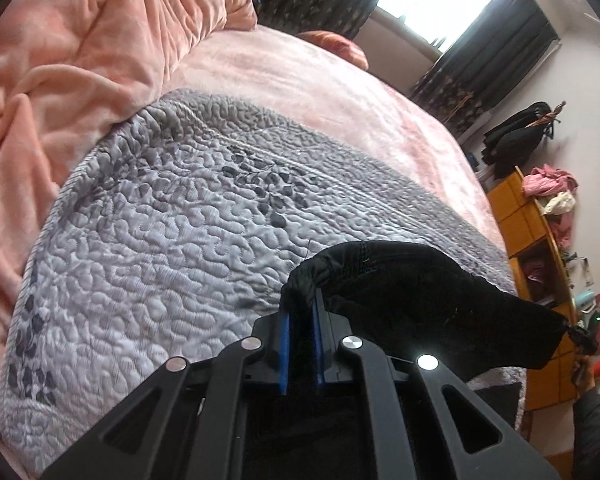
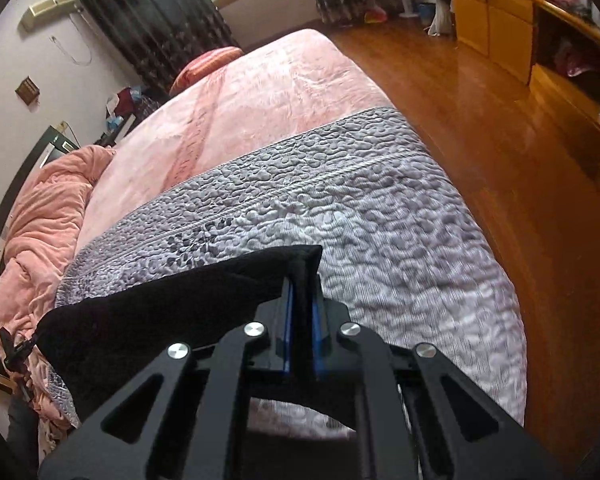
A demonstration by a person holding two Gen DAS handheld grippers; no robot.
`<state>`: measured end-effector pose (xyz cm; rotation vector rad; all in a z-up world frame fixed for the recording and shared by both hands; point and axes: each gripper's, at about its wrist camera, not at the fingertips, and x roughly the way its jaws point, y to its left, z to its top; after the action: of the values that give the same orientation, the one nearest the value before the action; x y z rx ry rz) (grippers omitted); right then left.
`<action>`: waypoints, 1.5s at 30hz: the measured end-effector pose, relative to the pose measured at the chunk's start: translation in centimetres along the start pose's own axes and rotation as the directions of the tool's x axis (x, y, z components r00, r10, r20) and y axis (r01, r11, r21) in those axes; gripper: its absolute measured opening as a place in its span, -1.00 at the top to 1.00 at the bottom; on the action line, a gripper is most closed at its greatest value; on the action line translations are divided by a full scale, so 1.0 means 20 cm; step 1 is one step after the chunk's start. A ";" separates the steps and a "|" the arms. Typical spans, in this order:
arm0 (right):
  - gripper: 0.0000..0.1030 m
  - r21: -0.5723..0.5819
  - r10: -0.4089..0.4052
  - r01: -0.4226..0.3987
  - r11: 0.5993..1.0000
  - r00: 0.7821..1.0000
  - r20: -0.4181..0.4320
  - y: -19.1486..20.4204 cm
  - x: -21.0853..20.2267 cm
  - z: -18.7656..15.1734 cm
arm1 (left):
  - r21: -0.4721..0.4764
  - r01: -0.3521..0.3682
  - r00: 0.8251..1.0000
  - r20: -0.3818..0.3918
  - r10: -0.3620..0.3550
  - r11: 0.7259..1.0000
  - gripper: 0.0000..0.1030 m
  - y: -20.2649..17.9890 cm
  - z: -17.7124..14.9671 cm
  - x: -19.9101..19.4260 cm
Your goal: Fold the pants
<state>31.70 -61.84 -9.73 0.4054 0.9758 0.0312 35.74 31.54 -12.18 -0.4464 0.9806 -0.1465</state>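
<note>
Spreading across the bed, a grey quilt is seen beneath black pants, held aloft and stretched between both tools. Opposite ends are clenched by the left gripper and right gripper; no fold appears laid down yet.

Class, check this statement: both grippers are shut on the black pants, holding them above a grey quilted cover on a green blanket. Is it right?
Not quite: the blanket is pink, as the right wrist view shows. The left gripper and right gripper do grip the black pants above the grey quilted cover.
</note>
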 end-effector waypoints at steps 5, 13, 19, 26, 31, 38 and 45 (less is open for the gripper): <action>0.88 0.030 0.003 -0.003 1.000 1.000 0.017 -0.07 -0.14 -0.18 | -0.006 0.022 1.000 0.015 -0.022 1.000 0.83 0.01 -0.11 -0.12; 0.88 0.066 0.013 -0.016 0.998 0.999 0.047 -0.15 -0.29 -0.47 | -0.021 0.052 0.998 0.026 -0.052 0.998 0.83 0.04 -0.29 -0.28; 0.87 0.087 0.004 -0.011 0.996 0.997 0.075 -0.20 -0.37 -0.61 | -0.052 0.068 0.997 0.030 -0.067 0.996 0.83 0.09 -0.42 -0.35; 0.85 0.075 -0.021 0.014 0.997 0.995 0.095 -0.21 -0.45 -0.75 | -0.094 0.085 0.996 0.025 -0.083 0.992 0.83 0.17 -0.56 -0.38; 0.83 0.082 -0.021 0.012 0.997 0.994 0.111 -0.24 -0.49 -0.89 | -0.136 0.102 0.995 0.025 -0.100 0.985 0.83 0.25 -0.69 -0.38; 0.79 0.105 -0.031 0.017 0.994 0.990 0.137 -0.26 -0.55 -1.10 | -0.179 0.123 0.992 0.016 -0.123 0.976 0.82 0.35 -0.85 -0.38; 0.75 0.123 -0.029 0.013 0.992 0.991 0.131 -0.25 -0.55 -1.30 | -0.216 0.133 0.990 -0.017 -0.140 0.967 0.78 0.43 -1.03 -0.32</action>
<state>3.54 -60.40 -15.43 0.5027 0.8530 -0.0741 14.55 35.21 -20.79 -0.7123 1.0018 -0.1739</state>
